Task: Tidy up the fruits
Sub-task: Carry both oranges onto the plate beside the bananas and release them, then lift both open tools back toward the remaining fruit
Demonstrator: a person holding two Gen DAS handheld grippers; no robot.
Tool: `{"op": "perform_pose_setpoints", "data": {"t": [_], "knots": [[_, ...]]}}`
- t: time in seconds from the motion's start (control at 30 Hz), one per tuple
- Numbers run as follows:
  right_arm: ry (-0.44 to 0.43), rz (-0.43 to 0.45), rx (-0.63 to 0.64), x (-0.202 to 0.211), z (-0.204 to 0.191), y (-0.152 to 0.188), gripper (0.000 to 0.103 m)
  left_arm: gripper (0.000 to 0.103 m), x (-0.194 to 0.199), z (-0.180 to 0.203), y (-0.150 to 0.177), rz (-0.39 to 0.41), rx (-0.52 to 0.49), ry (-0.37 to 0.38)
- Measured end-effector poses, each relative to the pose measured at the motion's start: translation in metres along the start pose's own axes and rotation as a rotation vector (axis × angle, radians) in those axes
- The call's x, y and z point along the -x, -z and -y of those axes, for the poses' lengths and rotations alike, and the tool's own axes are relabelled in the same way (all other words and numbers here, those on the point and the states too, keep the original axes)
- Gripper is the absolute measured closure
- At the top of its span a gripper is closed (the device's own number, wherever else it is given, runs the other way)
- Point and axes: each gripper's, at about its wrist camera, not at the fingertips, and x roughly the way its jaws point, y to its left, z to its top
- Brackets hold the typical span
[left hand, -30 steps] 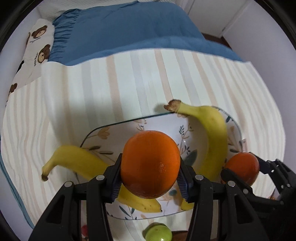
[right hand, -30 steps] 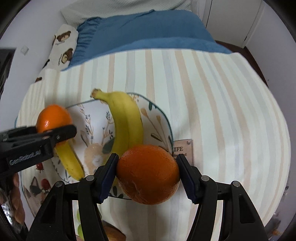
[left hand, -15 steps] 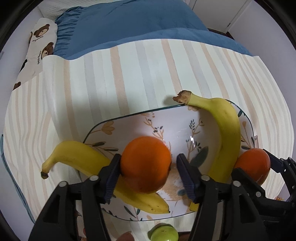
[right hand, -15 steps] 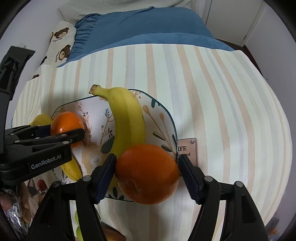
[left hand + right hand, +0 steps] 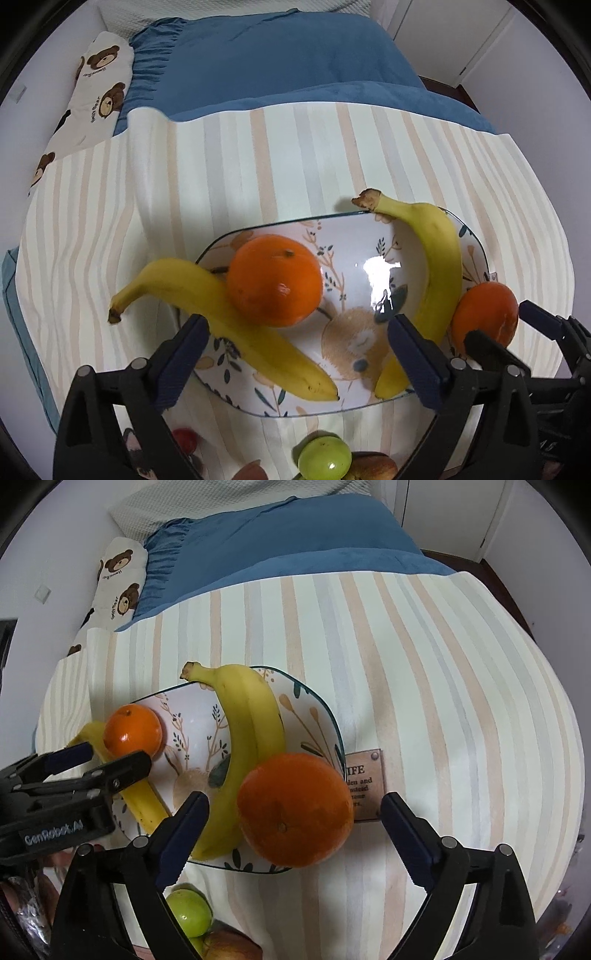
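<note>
A floral bowl [image 5: 295, 221] [image 5: 325, 709] on the striped bedspread holds two bananas [image 5: 229, 314] [image 5: 439, 280]. One orange [image 5: 273, 280] [image 5: 133, 731] rests in the bowl against the left banana, just beyond my left gripper [image 5: 297, 332] [image 5: 110, 755]. Its jaws are opening and nothing is between the pads. A second orange [image 5: 295, 808] [image 5: 484, 314] sits at the bowl's right rim beside the other banana [image 5: 251, 746]. My right gripper [image 5: 293, 805] straddles it, jaws opening, with a gap at each pad.
A green fruit [image 5: 325, 458] [image 5: 188, 912] and a brownish one lie near the bedspread's front edge, with a small red thing [image 5: 184, 439]. A leather label [image 5: 364, 782] is sewn beside the bowl. A blue blanket [image 5: 277, 55] and a bear pillow [image 5: 99, 85] lie behind.
Both grippers have opened and let go of their oranges. The left orange dropped into the bowl against the banana. The left gripper drew back a little.
</note>
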Motion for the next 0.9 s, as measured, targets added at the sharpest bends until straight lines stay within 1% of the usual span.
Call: {"op": "perform_pose_setpoints", "data": {"t": [0.1, 0.2, 0.3, 0.4, 0.67, 0.9], "knots": [[0.012, 0.02, 0.009, 0.009, 0.001, 0.004, 0.004, 0.004, 0.009, -0.009, 0.01, 0.018, 0.037, 0.015], [0.023, 0.04, 0.02, 0.021, 0.002, 0.012, 0.004, 0.004, 0.021, -0.016, 0.023, 0.049, 0.069, 0.013], [0.044, 0.063, 0.037, 0.034, -0.001, 0.021, 0.004, 0.004, 0.035, -0.024, 0.041, 0.084, 0.096, 0.002], [0.047, 0.078, 0.039, 0.044, -0.004, 0.032, 0.004, 0.004, 0.05, -0.029, 0.061, 0.117, 0.114, -0.019], [0.041, 0.143, 0.063, 0.077, -0.016, 0.061, 0.004, 0.004, 0.088, -0.026, 0.096, 0.196, 0.122, -0.056], [0.051, 0.239, 0.086, 0.123, -0.028, 0.089, 0.004, 0.004, 0.128, -0.019, 0.131, 0.278, 0.096, -0.092]]}}
